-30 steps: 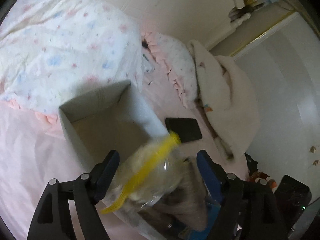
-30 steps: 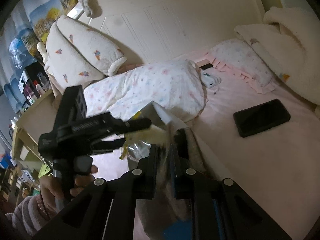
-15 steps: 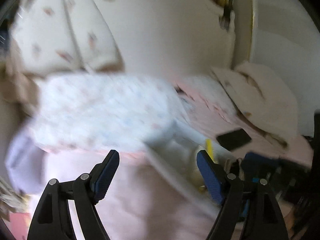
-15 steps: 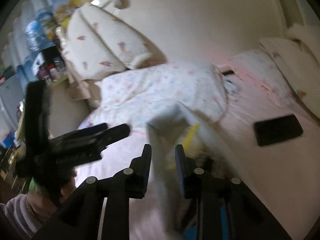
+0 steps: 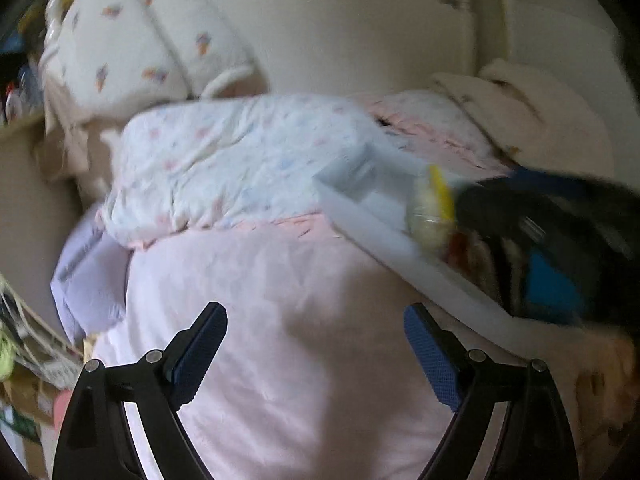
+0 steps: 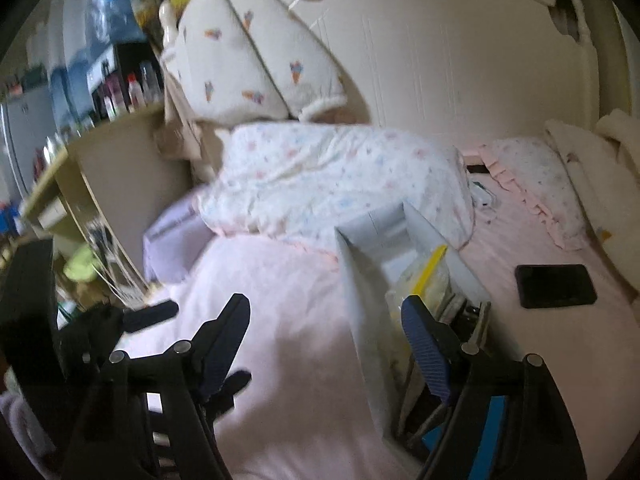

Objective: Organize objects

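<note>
Both grippers, left gripper [image 5: 316,354] and right gripper [image 6: 326,346], have just spread their fingers wide and hold nothing, so the tall white fabric box [image 6: 360,280] on the soft pink bed [image 6: 288,320], stuffed with a yellow-zipped clear bag [image 6: 424,276], might tip if the right gripper beside it bumps it.

A floral quilt [image 6: 336,172] lies bunched across the far side of the pink sheet [image 6: 288,360], a frilled pillow [image 6: 540,184] to its right, a black phone [image 6: 555,286] nearer, and a cream headboard [image 6: 440,52] behind
</note>
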`<state>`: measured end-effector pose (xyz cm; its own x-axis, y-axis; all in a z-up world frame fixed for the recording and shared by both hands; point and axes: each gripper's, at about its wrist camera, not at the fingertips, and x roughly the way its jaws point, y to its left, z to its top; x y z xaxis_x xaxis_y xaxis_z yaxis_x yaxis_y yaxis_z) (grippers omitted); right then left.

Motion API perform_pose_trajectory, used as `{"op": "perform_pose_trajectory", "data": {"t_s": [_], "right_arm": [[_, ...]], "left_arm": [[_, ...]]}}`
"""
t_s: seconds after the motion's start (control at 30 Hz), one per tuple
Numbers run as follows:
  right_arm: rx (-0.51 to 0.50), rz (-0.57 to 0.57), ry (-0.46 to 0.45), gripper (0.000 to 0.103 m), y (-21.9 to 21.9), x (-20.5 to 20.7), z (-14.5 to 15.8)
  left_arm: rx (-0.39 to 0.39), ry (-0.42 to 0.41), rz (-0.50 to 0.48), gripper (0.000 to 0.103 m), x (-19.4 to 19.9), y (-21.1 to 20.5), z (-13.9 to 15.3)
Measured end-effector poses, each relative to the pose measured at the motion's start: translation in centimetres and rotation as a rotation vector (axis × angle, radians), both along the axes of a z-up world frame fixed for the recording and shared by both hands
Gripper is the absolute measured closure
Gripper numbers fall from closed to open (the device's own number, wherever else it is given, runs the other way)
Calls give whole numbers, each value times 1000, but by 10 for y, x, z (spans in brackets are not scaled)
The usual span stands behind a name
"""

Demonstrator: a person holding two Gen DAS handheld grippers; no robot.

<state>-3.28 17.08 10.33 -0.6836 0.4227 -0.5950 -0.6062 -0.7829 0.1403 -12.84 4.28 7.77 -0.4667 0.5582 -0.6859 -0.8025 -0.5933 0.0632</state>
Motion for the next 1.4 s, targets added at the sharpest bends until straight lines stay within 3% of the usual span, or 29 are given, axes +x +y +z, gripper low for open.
{"op": "perform_pose_trajectory", "data": {"t_s": [0.1, 0.33, 0.43, 0.77, 1.03, 1.4], "right_arm": [[-9, -21, -4, 27, 2, -3, -10], [-68, 1, -37, 34, -2, -11, -24], [-35, 1, -46, 34, -6, -6, -19], [-68, -1, -93, 34, -1, -8, -24], [-131, -16, -141, 34, 9, -16, -45], [-116, 24, -149, 35, 1, -21, -48]], "left_arm": [[46, -45, 57, 13, -16, -1, -9], [35, 24, 56, 14, -2, -4, -3], [35, -15, 49, 14, -1, -9, -2], [75, -180, 12, 14, -9, -9, -22], [45, -223, 31, 14, -18, -3, -42], [23, -169, 57, 14, -15, -12, -40]]}}
